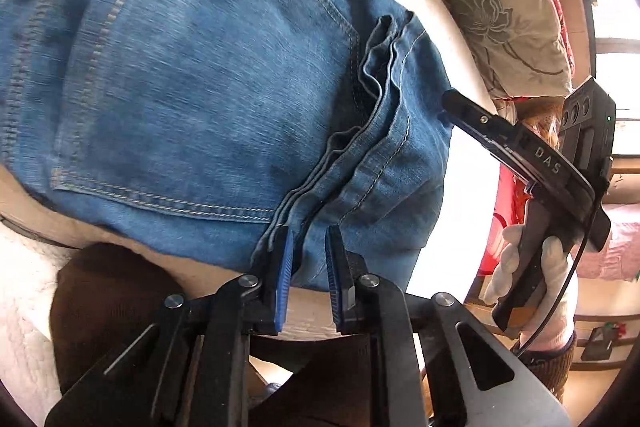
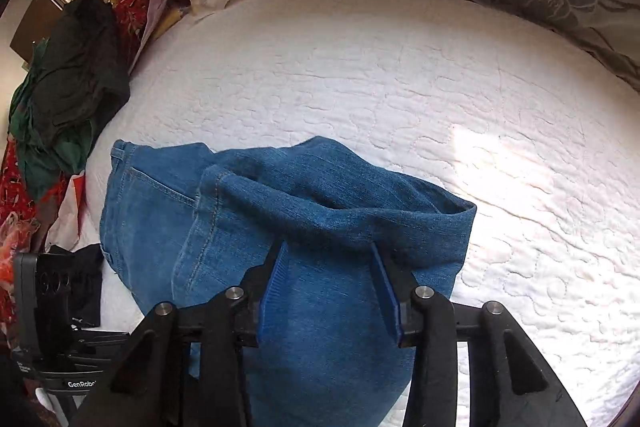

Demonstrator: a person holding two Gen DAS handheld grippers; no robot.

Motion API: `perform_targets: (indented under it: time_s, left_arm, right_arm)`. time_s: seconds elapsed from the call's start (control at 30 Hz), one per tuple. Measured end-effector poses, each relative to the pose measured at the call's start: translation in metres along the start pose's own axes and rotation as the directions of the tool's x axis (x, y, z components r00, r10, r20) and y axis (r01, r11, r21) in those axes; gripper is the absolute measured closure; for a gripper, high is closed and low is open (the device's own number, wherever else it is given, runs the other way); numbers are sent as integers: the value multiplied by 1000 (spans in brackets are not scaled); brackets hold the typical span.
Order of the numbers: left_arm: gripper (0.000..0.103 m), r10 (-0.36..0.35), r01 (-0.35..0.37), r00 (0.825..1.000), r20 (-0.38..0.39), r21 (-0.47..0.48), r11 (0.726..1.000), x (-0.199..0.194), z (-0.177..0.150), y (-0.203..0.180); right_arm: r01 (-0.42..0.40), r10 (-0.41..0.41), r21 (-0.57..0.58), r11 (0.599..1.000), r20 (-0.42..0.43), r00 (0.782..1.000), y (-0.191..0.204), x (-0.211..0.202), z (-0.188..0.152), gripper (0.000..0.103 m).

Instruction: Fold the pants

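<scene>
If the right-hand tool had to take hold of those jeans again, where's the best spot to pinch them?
Probably the rolled fold edge of the jeans, just ahead of the right gripper. It stands up as a thick ridge off the white quilt, so open jaws coming down from above could straddle it.

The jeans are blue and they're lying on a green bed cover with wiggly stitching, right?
Almost. The jeans are blue and they do lie on a cover with wiggly stitching, but that bed cover is white, not green, as the right wrist view shows. The green you may have seen is a heap of dark green clothes at the left edge of the bed.
</scene>
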State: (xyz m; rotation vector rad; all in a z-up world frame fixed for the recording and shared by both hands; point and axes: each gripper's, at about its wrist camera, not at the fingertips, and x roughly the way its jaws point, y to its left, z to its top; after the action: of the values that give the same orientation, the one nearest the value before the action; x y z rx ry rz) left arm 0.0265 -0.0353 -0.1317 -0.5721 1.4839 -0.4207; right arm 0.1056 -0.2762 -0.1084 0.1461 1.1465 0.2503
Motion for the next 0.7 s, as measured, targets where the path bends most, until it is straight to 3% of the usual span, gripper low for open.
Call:
perform_targets:
  time_s: [0.1,0.2,0.27,0.33,0.4,0.5,0.57,0.7]
  left_arm:
    - [89,-15,18,998,67,-45,999,-34,-4,33]
    - [84,-58,91,984,168,-196,976,-72,2,97]
    - [62,-64,140,969,238,-318,938,-90,4,143]
    - [51,-89,212,952,292,-425,880,-98,2,186]
    - [51,-142,287,939,314,-485,826,-92,0,214]
    - [50,-209,352,927,312,-527,774,-76,0,235]
    - [50,-247,380,919,307,-526,761,-69,2,238]
    - [50,-272,392,915,298,-495,776,-62,9,223]
  right_arm:
    - [-58,58,-7,998,38,998,19,-11,5,41]
    - [-83,85,-54,995,20,996,53,-1,11,41]
    - [-93,94,-82,992,2,996,76,10,12,41]
    - [-115,113,-96,989,-25,993,98,25,15,41]
    - [-121,116,-109,987,-52,992,118,39,19,41]
    - [-121,110,-144,982,-83,991,148,56,24,41]
    - [-119,103,-176,977,-96,990,166,63,27,41]
    - [-99,70,-290,952,-109,992,206,76,41,40]
